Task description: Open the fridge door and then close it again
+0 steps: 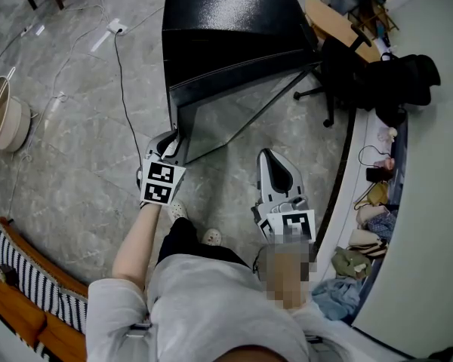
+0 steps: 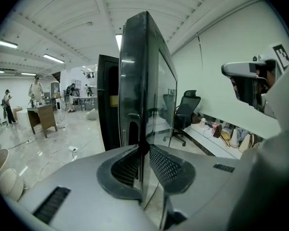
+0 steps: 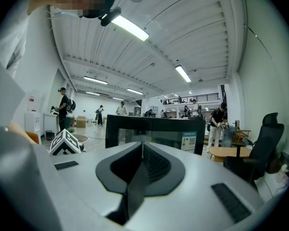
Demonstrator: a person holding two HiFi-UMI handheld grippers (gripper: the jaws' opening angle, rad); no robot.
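Observation:
The black fridge [image 1: 226, 21] stands ahead of me with its glass door [image 1: 234, 104] swung out towards me. My left gripper [image 1: 172, 143] is at the door's free edge. In the left gripper view the door [image 2: 139, 81] runs edge-on between the jaws of the left gripper [image 2: 143, 150], and both pads sit against it. My right gripper [image 1: 270, 161] hangs apart, to the right of the door, above the floor. In the right gripper view the right gripper [image 3: 142, 150] has its pads together with nothing between them, and it points at the fridge [image 3: 154, 129].
A black office chair [image 1: 347, 74] stands right of the fridge. A ledge [image 1: 374, 202] with bags and small things runs along the right wall. A cable and power strip [image 1: 117, 29] lie on the floor at the left, near a round beige basket [image 1: 4, 119]. A striped couch [image 1: 23, 277] is at the lower left.

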